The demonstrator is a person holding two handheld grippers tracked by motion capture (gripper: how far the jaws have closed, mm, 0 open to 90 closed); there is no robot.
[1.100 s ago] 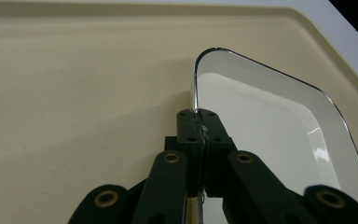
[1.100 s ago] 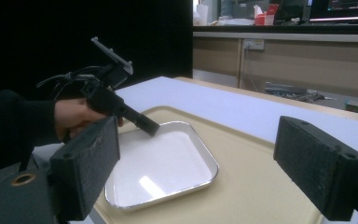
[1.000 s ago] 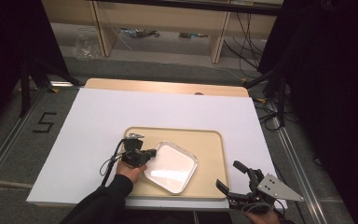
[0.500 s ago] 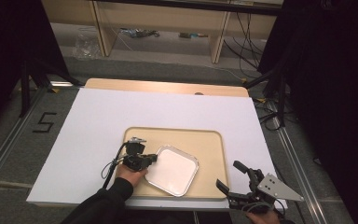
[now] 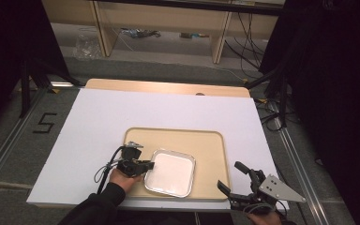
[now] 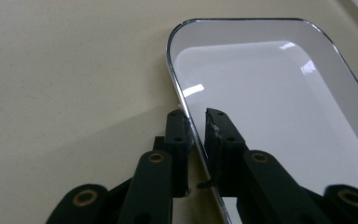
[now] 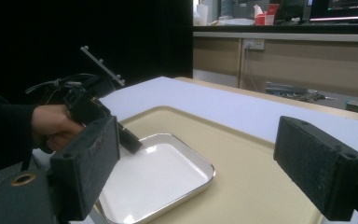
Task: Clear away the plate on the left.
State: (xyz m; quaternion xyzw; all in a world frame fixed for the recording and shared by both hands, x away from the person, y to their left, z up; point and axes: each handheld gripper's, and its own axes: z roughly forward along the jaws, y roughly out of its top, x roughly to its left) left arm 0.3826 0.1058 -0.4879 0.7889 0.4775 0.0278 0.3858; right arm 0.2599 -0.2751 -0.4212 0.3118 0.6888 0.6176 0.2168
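On beige tray (image 5: 206,140), white dish (image 5: 171,172) lies flat (long axis slightly skewed).

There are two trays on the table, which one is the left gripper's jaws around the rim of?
The small shiny white tray, not the big beige tray beneath it. The left gripper straddles its metal rim, one jaw inside, one outside, with a gap showing.

High view overhead, facing forward-down; both tool views close, low, sharing the white dish (image 5: 169,172)

- The shallow metal pan (image 5: 169,172), white inside with a shiny rounded rim, lies flat and empty.
- It sits on the beige tray (image 5: 206,140), toward the tray's near left corner.
- Its left rim stands between my left jaws.
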